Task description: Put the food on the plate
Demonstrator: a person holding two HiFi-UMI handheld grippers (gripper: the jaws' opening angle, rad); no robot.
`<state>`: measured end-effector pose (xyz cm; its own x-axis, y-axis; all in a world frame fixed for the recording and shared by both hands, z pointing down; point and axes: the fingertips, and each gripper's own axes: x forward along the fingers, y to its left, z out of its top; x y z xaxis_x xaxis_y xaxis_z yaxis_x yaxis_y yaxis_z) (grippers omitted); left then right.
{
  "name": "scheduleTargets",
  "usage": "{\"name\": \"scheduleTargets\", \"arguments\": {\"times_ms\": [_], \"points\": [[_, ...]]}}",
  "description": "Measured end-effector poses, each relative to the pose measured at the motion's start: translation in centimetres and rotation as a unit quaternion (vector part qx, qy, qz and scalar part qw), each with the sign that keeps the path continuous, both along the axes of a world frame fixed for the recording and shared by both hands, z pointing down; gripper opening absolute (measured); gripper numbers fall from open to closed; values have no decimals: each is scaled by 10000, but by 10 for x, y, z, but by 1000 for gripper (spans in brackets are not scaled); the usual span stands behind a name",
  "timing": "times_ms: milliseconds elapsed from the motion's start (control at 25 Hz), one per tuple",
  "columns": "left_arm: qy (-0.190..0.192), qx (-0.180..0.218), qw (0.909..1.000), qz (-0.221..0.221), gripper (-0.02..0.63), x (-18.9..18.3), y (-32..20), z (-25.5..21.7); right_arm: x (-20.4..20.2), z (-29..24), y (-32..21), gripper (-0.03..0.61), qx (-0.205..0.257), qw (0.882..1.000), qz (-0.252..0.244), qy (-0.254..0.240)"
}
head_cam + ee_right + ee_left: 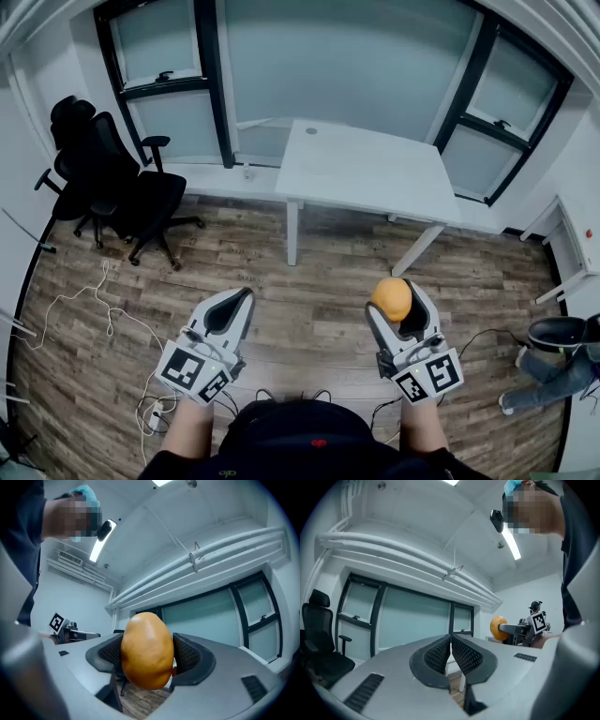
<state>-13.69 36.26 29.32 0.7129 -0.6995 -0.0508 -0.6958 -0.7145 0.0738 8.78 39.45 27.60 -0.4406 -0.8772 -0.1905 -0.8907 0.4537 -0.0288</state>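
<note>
My right gripper [394, 305] is shut on an orange-brown potato [392, 299], held up in the air over the wooden floor. In the right gripper view the potato [146, 649] fills the gap between the two black ribbed pads [190, 656]. My left gripper [236, 302] hangs beside it at the same height, shut with nothing in it; its pads [464, 654] meet at the tips in the left gripper view. The potato [498, 626] and the right gripper also show at the right of that view. No plate is in view.
A white table [366, 169] stands ahead against the windows, its top bare. A black office chair [112, 183] is at the left. White cables [103, 309] lie on the floor at the left. A person's legs and shoes [558, 361] show at the right edge.
</note>
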Motion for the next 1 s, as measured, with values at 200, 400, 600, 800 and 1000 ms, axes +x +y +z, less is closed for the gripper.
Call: {"name": "scheduleTargets", "arguments": {"times_ms": [200, 400, 600, 800, 1000], "points": [[-1, -3, 10000, 9, 32, -4, -1, 0, -6, 1, -1, 334, -15, 10000, -13, 35], [44, -49, 10000, 58, 32, -13, -1, 5, -15, 4, -1, 334, -67, 10000, 14, 38], [53, -96, 9998, 160, 32, -22, -5, 6, -27, 8, -4, 334, -129, 9997, 73, 216], [-14, -97, 9994, 343, 32, -34, -6, 10, -47, 15, -3, 334, -158, 9993, 177, 288], [-15, -179, 9990, 410, 32, -59, -16, 26, -69, 34, -8, 334, -327, 9989, 302, 128]]}}
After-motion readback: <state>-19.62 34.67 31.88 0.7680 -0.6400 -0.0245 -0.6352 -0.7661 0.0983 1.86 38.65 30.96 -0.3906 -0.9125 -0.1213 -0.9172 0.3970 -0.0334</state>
